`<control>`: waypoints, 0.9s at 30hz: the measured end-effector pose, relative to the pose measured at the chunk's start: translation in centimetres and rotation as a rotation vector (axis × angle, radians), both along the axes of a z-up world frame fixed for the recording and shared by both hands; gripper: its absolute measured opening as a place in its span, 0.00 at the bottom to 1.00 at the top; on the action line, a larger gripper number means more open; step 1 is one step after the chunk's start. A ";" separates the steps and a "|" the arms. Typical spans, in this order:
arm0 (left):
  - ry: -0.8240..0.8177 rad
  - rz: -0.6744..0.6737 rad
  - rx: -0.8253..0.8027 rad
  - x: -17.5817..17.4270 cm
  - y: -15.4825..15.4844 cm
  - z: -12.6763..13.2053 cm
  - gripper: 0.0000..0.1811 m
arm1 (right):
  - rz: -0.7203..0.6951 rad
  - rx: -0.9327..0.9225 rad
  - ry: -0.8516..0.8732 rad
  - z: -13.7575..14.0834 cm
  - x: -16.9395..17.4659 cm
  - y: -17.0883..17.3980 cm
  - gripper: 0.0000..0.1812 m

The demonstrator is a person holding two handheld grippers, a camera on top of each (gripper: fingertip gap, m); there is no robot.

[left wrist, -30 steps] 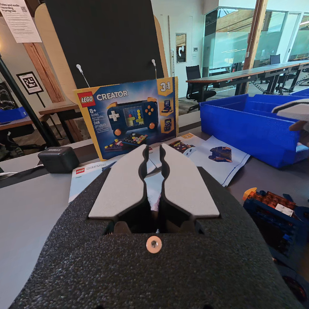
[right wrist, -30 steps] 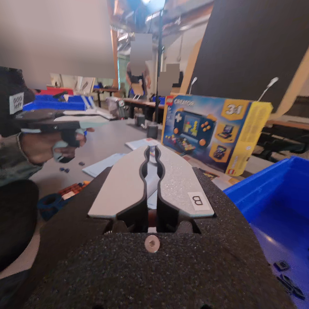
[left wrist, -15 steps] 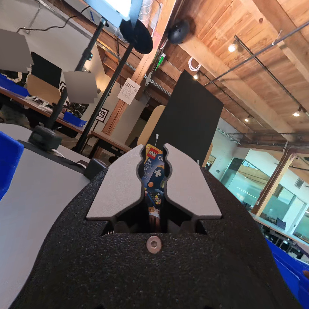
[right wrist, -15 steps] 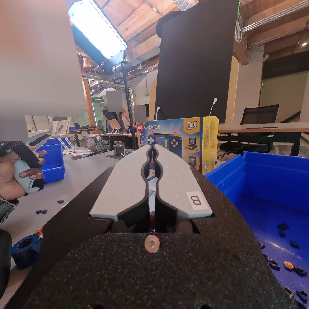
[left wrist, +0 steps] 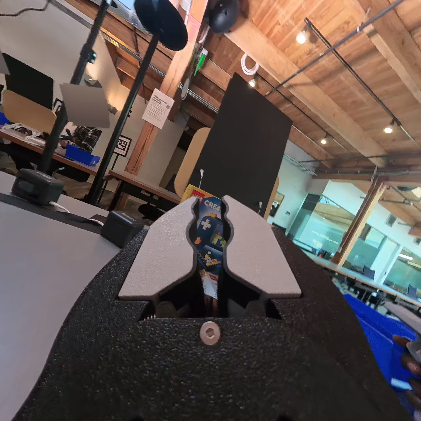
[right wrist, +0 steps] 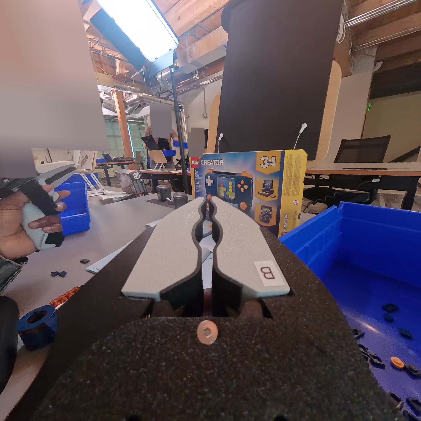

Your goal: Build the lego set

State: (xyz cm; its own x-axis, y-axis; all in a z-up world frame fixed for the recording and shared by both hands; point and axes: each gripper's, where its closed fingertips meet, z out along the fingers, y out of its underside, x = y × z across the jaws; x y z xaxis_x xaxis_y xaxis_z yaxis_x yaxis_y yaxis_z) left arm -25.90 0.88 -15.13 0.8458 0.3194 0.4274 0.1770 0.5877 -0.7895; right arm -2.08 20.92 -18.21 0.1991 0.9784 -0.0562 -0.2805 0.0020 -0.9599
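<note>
My left gripper (left wrist: pixel 209 200) is tilted up away from the table, with a narrow gap between its fingers and nothing in it. The lego box (left wrist: pixel 209 227) shows through that gap. My right gripper (right wrist: pixel 207 199) is shut and empty, level over the grey table (right wrist: pixel 109 223), pointing at the lego box (right wrist: pixel 248 189). The right wrist view shows the left gripper (right wrist: pixel 70 167) held up in a hand at the left. A partly built dark blue model (right wrist: pixel 36 323) lies at the lower left. Loose dark pieces (right wrist: pixel 59 273) lie on the table.
A blue bin (right wrist: pixel 341 239) with several small loose pieces and an orange stud (right wrist: pixel 397 362) stands at the right. An instruction booklet (right wrist: pixel 109 259) lies ahead. Black cubes (left wrist: pixel 120 225) and a light stand (right wrist: pixel 180 141) are at the back. A smaller blue bin (right wrist: pixel 75 205) sits left. The left gripper's tips are roughly 30 cm from the right gripper's. My right gripper's tips are some 20 cm from the partly built dark blue model (right wrist: pixel 36 323).
My left gripper swung up from the table and booklets toward the ceiling, and its gap widened slightly. My right gripper tilted up a little and the blue bin came further into view.
</note>
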 end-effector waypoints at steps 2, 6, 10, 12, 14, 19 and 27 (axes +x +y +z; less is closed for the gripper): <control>0.065 -0.013 -0.069 1.0 1.1 -0.1 0.09 | 0.012 -0.003 -0.012 -0.2 -0.2 -0.1 0.01; 0.209 -0.067 -0.252 3.3 3.8 -0.8 0.09 | 0.018 -0.002 -0.024 -0.4 -0.4 -0.2 0.01; 0.342 -0.106 -0.399 5.5 5.8 -1.9 0.09 | 0.008 0.043 -0.028 -0.2 -0.3 -0.5 0.01; 0.385 -0.139 -0.455 6.3 6.6 -2.5 0.09 | 0.010 0.061 -0.036 -0.1 -0.4 -0.8 0.01; 0.409 -0.163 -0.503 6.8 7.1 -3.1 0.10 | 0.016 0.064 -0.040 -0.2 -0.5 -0.9 0.01; 0.346 -0.231 -0.454 7.2 7.1 -2.9 0.09 | 0.009 0.068 -0.053 -0.5 -0.6 -0.8 0.01; 0.252 -0.203 -0.375 5.8 6.2 -2.3 0.09 | -0.002 0.088 -0.071 -0.7 -0.8 -0.7 0.01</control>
